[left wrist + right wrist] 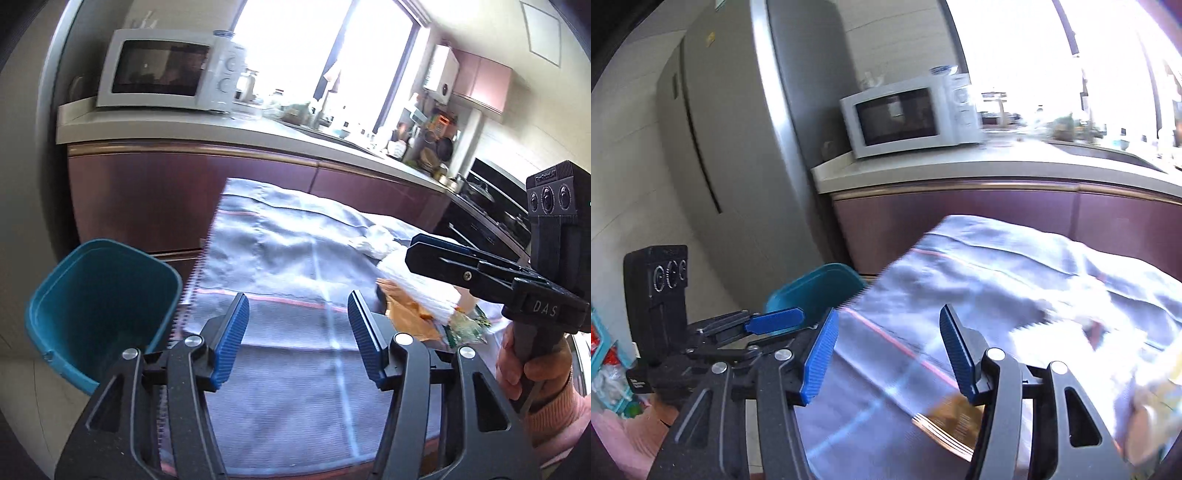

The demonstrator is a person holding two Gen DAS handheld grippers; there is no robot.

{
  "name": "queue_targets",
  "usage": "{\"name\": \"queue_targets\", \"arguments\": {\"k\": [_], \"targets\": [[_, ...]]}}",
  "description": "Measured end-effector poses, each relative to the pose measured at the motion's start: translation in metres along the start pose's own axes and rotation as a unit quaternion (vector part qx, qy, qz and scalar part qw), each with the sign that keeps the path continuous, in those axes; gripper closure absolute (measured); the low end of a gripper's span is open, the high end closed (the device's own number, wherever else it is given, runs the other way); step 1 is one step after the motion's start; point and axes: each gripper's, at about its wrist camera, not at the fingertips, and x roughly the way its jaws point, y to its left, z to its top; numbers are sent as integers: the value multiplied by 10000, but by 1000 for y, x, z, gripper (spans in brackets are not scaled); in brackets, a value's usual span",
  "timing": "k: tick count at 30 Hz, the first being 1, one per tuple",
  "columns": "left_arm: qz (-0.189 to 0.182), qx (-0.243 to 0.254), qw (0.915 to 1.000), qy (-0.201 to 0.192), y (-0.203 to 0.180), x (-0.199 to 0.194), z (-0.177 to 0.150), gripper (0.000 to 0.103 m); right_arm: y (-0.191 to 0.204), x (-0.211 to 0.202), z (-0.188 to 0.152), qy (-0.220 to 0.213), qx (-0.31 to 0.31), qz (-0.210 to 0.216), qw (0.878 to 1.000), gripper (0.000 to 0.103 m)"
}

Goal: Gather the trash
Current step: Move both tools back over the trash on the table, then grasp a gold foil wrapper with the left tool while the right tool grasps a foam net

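A teal bin (99,302) stands at the left edge of a table covered with a grey-blue cloth (280,258); it also shows in the right wrist view (816,288). Trash lies at the table's right: a brown wrapper (410,314), crumpled white paper (413,277) and a green packet (469,325). A brown wrapper (953,421) lies under my right gripper. My left gripper (297,332) is open and empty above the cloth. My right gripper (886,347) is open and empty; in the left wrist view (424,251) it hovers over the trash.
A kitchen counter (221,129) with maroon cabinets runs behind the table, with a white microwave (170,70) and a sink area under a bright window. A grey fridge (738,147) stands at the left. A stove (491,210) is at the far right.
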Motion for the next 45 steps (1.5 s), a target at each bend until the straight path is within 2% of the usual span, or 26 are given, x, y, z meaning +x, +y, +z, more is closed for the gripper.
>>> {"name": "queue_targets", "arguments": {"k": [3, 8, 12, 17, 31, 34, 37, 39, 41, 45], "targets": [[-280, 187, 9993, 158, -29, 14, -3, 47, -23, -25, -17, -99, 155, -445, 9988, 47], [-524, 388, 9971, 399, -67, 36, -8, 45, -60, -52, -41, -154, 448, -1009, 9938, 44], [-637, 447, 9951, 612, -83, 56, -14, 45, -89, -65, -61, -140, 785, -1235, 9891, 44], [-629, 472, 9934, 840, -92, 78, -15, 43, -102, -64, -72, -107, 933, -1236, 9879, 44], [-630, 328, 9884, 1343, -95, 114, -17, 45, -105, -31, -66, 26, 996, -933, 9906, 42], [-683, 290, 9868, 1440, -96, 120, -18, 48, -106, -26, -65, 57, 1007, -908, 9908, 42], [-712, 273, 9856, 1506, -97, 124, -20, 61, -107, -23, -66, 108, 1052, -844, 9908, 44], [-693, 286, 9853, 1537, -98, 126, -20, 73, -109, -22, -67, 139, 1084, -837, 9905, 52], [-691, 287, 9851, 1548, -99, 126, -21, 82, -110, -21, -68, 167, 1105, -820, 9903, 60], [-708, 271, 9862, 1472, -99, 122, -20, 92, -109, -24, -69, 136, 1083, -806, 9907, 71]]}}
